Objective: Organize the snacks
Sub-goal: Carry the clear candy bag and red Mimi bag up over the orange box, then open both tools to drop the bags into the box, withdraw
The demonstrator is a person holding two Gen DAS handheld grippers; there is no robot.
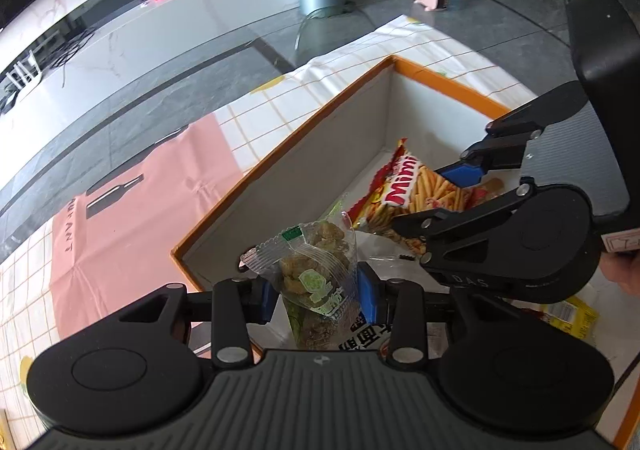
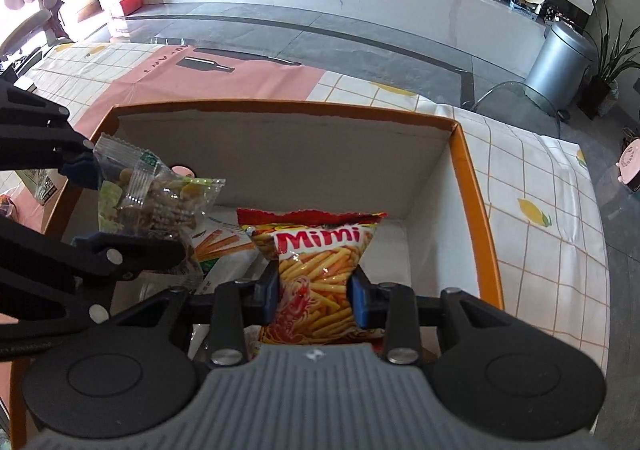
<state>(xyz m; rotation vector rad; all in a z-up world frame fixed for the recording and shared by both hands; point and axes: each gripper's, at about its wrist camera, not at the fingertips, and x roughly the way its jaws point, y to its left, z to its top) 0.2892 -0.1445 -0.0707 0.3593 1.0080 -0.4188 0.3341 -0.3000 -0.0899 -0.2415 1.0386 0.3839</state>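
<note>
Pinching a red bag of stick snacks (image 2: 320, 282) printed "Mimi" in white letters (a shrimp drawn below), the right hand-held gripper (image 2: 316, 300) has its blue pads clamped on the bag's lower half, over the open orange-edged box (image 2: 476, 217). To its left, the left hand-held gripper (image 1: 318, 300) is clenched on a clear packet of brown nuggets (image 1: 316, 270) with a green label, its writing too small to read. Below that packet lies a white bag with carrot-coloured sticks (image 2: 224, 246). Ahead of both, the surface's pink cloth (image 2: 224, 83) shows a bottle and the letters "ANT".
</note>
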